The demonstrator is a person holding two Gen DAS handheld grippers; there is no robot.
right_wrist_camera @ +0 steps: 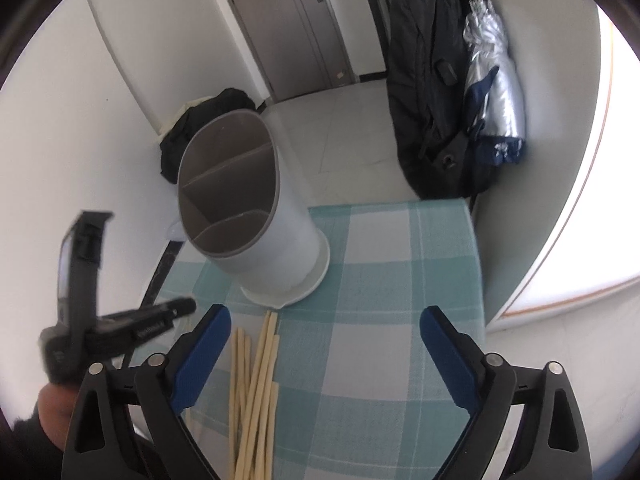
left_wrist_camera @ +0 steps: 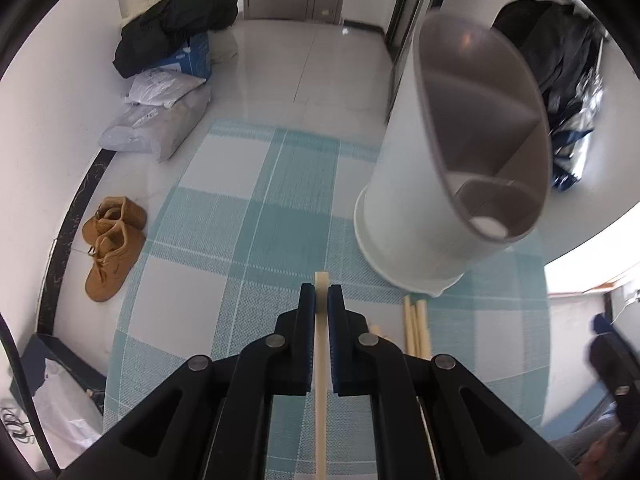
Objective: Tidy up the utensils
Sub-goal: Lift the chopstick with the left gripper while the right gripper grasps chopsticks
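My left gripper [left_wrist_camera: 321, 290] is shut on one pale wooden chopstick [left_wrist_camera: 321, 360], whose tip sticks out past the fingertips above the checked cloth. A white utensil holder [left_wrist_camera: 440, 184] with grey divided compartments stands ahead and to the right, with nothing showing inside it. It also shows in the right wrist view [right_wrist_camera: 260, 216]. Several more chopsticks [right_wrist_camera: 256, 384] lie in a loose pile on the cloth in front of the holder; a few show in the left wrist view [left_wrist_camera: 418, 328]. My right gripper [right_wrist_camera: 325, 320] is open and empty, above the cloth right of the pile. The left gripper [right_wrist_camera: 120, 320] appears at the left, blurred.
The small table carries a teal and white checked cloth [right_wrist_camera: 400, 280]. On the floor are brown boots [left_wrist_camera: 112, 240], bags and a black jacket [left_wrist_camera: 176, 24]. A black backpack [right_wrist_camera: 432, 92] and a folded umbrella [right_wrist_camera: 492, 80] lean on the wall behind the table.
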